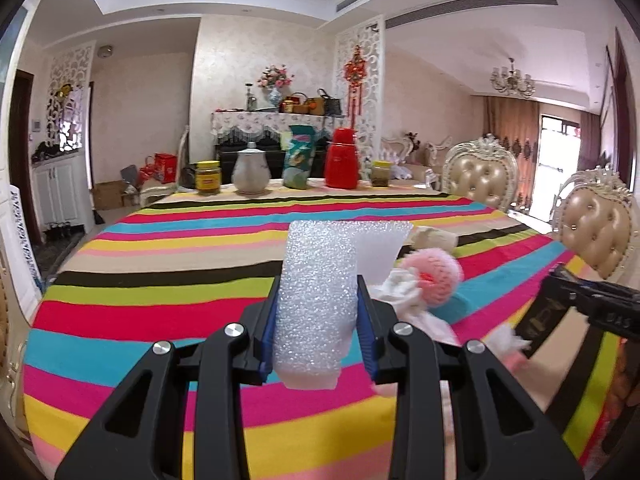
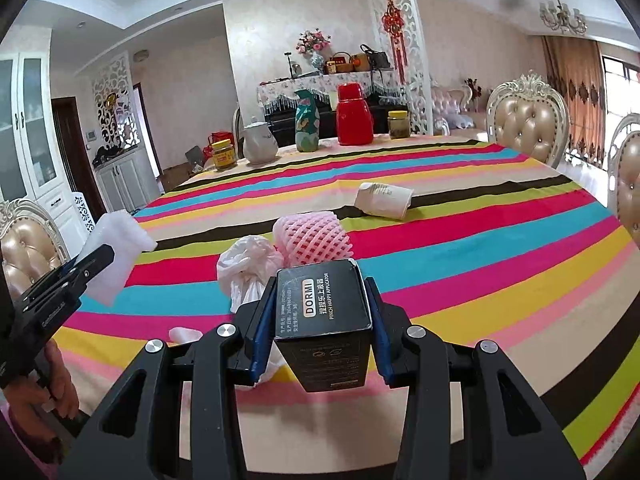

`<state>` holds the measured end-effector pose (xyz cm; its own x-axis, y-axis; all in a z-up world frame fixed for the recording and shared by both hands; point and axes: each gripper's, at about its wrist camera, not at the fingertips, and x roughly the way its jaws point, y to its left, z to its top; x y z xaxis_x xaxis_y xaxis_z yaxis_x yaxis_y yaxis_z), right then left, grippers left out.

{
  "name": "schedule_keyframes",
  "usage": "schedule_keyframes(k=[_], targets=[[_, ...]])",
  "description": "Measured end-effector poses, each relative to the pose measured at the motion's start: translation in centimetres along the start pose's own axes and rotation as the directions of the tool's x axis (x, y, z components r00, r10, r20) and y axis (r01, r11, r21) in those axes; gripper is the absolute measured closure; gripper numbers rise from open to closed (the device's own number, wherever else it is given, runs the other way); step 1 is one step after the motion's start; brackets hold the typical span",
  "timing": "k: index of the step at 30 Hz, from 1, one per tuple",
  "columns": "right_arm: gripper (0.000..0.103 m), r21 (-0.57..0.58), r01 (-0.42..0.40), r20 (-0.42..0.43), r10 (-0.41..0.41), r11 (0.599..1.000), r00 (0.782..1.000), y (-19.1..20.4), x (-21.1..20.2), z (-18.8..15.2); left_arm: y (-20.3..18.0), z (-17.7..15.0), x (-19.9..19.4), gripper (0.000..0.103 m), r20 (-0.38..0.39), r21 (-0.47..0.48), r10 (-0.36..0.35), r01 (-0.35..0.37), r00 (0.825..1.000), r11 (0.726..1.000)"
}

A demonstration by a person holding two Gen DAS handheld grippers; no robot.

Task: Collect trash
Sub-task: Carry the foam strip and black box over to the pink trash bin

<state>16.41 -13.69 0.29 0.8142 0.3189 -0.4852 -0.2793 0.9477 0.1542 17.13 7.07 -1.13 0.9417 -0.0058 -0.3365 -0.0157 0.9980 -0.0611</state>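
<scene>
My left gripper (image 1: 317, 308) is shut on a white foam sheet (image 1: 320, 280), held above the striped tablecloth (image 1: 160, 280); the foam also shows in the right wrist view (image 2: 116, 252). My right gripper (image 2: 322, 312) is shut on a black DORMI box (image 2: 324, 320), which also shows at the right of the left wrist view (image 1: 538, 316). On the cloth lie a pink foam fruit net (image 2: 312, 236), a white plastic bag (image 2: 248, 268), a tipped paper cup (image 2: 384, 200) and a small pink scrap (image 2: 184, 334).
At the table's far edge stand a yellow-lidded jar (image 2: 224, 154), a white teapot (image 2: 260, 142), a green bag (image 2: 307, 120), a red thermos (image 2: 354, 114) and another jar (image 2: 398, 124). Padded chairs (image 2: 528, 120) stand at the right and at the left (image 2: 24, 248).
</scene>
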Motion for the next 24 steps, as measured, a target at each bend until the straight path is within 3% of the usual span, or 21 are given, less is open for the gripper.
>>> schedule_keyframes(k=[13, 24], targets=[[0.063, 0.038, 0.029, 0.069, -0.032, 0.999, 0.997, -2.9, -4.2, -0.7, -7.5, -1.1, -2.1, 0.070, -0.032, 0.073, -0.150, 0.152, 0.988, 0.986], [0.063, 0.029, 0.139, 0.103, -0.141, 0.990, 0.985, -6.6, -8.2, -2.3, -14.8, -0.6, -2.0, 0.070, -0.033, 0.123, -0.274, 0.276, 0.961, 0.953]])
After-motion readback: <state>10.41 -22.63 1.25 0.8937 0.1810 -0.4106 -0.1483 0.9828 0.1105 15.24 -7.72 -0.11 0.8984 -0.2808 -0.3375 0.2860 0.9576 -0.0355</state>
